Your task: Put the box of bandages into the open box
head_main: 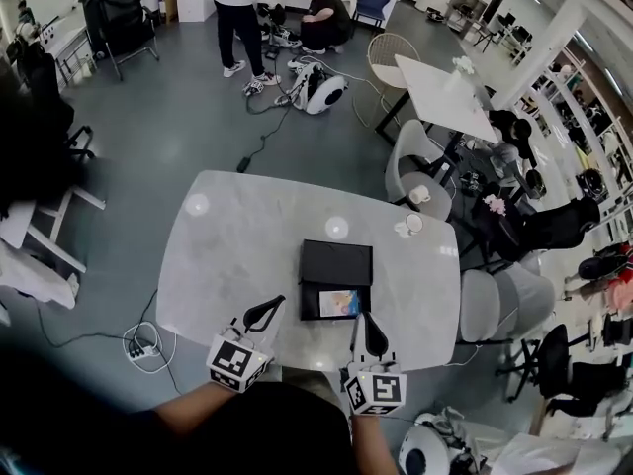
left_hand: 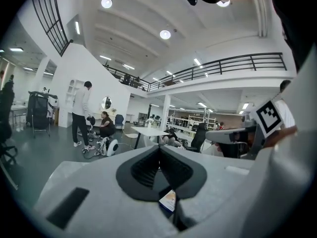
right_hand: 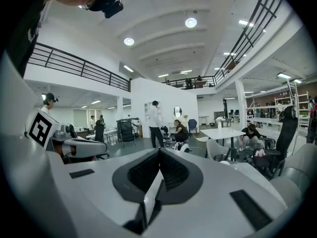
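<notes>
On the marble table (head_main: 237, 255) lies a black open box (head_main: 336, 263), its lid folded back toward the far side. The box of bandages (head_main: 341, 303), blue and yellow, rests inside its near half. My left gripper (head_main: 275, 306) hovers just left of the black box, shut and empty. My right gripper (head_main: 368, 319) hangs at the box's near right corner, also shut with nothing in it. In the left gripper view the jaws (left_hand: 159, 148) meet, and a corner of the box of bandages (left_hand: 168, 201) shows below them. In the right gripper view the jaws (right_hand: 159, 150) meet too.
A white cup (head_main: 408, 225) stands near the table's far right edge. Grey chairs (head_main: 420, 166) (head_main: 504, 305) crowd the right side. A power strip (head_main: 144, 349) and cables lie on the floor at the left. Two people (head_main: 237, 18) are far behind the table.
</notes>
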`<state>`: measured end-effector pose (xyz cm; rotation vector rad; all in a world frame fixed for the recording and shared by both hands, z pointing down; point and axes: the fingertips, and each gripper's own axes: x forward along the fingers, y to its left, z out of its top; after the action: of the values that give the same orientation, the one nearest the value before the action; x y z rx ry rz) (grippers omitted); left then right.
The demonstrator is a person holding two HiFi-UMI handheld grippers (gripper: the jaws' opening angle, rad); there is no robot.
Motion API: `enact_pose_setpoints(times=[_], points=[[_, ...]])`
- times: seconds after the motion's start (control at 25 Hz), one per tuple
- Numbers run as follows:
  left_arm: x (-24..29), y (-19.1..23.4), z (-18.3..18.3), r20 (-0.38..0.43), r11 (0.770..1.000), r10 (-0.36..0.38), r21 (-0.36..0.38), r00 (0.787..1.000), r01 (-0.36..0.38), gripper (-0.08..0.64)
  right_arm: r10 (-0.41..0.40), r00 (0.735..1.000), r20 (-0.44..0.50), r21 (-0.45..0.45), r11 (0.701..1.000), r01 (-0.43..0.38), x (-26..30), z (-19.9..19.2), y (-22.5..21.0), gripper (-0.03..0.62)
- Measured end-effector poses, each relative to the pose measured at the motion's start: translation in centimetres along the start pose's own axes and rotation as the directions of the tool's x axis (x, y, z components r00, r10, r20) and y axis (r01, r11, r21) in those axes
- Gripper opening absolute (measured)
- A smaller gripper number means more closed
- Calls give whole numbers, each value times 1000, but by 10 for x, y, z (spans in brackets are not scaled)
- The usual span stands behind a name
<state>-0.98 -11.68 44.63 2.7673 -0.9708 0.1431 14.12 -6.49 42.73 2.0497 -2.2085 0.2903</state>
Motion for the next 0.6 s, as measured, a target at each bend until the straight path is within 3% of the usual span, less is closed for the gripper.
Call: enact_pose_setpoints(times=[0.6], points=[[3,-9,-10,-23,1000,-19,11,1000,19,17,-42,999,-5,4,999,42,-14,-7,-14,11]])
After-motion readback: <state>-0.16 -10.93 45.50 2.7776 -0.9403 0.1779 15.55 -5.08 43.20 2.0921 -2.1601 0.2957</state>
